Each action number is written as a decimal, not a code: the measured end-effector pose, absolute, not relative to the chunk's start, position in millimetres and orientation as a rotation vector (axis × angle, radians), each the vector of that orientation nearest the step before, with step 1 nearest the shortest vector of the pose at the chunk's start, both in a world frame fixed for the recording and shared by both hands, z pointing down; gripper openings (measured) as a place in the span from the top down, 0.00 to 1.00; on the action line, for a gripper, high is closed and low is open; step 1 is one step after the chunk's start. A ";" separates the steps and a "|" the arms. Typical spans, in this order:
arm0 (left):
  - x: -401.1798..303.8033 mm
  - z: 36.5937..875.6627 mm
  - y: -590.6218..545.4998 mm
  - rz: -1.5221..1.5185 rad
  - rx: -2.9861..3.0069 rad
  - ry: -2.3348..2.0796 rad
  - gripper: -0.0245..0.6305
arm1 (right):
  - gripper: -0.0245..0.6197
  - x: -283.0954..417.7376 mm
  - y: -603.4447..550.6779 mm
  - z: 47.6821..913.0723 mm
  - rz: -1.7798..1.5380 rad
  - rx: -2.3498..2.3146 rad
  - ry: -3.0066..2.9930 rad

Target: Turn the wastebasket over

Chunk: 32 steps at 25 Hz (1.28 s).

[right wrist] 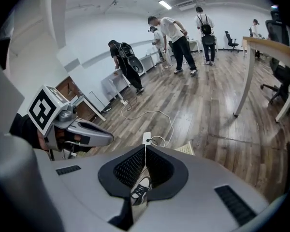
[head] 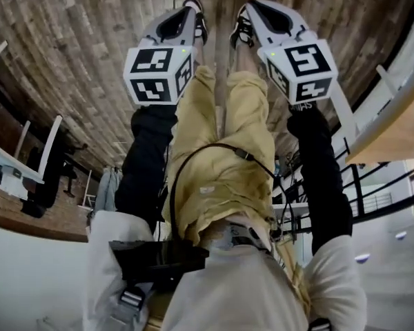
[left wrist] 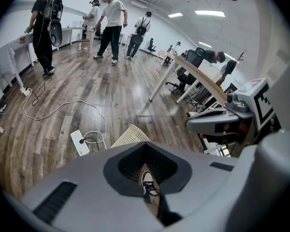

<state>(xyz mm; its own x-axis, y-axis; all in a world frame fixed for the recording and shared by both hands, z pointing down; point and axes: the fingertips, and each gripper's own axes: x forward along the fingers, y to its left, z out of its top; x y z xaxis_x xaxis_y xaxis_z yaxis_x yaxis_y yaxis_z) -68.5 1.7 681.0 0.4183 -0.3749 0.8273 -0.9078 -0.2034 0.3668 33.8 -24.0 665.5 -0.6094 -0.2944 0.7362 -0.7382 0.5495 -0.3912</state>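
Left gripper [left wrist: 144, 150] and right gripper [right wrist: 144, 150] hang side by side over the wooden floor [left wrist: 87, 95], each with its jaws pressed together at the tips and nothing between them, touching nothing. The wastebasket [left wrist: 131, 135] is a cream, open-lattice basket on the floor just past the jaw tips, near a white power strip [left wrist: 79, 143]. Only a tapered corner of the wastebasket shows above each gripper's body, so its long axis and the way its mouth faces cannot be told.
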 end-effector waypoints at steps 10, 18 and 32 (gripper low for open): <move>-65.8 775.6 -2.7 0.791 1.789 -1.063 0.96 | 0.93 22.2 -50.1 816.1 0.882 0.745 -2.092; -81.0 823.5 -2.4 0.821 1.663 -1.065 0.96 | 0.93 42.6 -60.7 896.8 0.939 0.772 -1.942; -81.3 883.3 -13.9 0.846 1.580 -1.060 0.96 | 0.92 76.0 -104.6 998.2 0.852 0.782 -1.856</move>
<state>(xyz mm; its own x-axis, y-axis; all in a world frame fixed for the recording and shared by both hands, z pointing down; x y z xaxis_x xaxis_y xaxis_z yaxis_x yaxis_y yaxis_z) -81.3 -13.9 883.3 0.3681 -0.2207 0.9032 -0.9297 -0.1032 0.3536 76.0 -104.6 998.2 -0.3764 -0.1612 0.9123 -0.7969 0.5585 -0.2301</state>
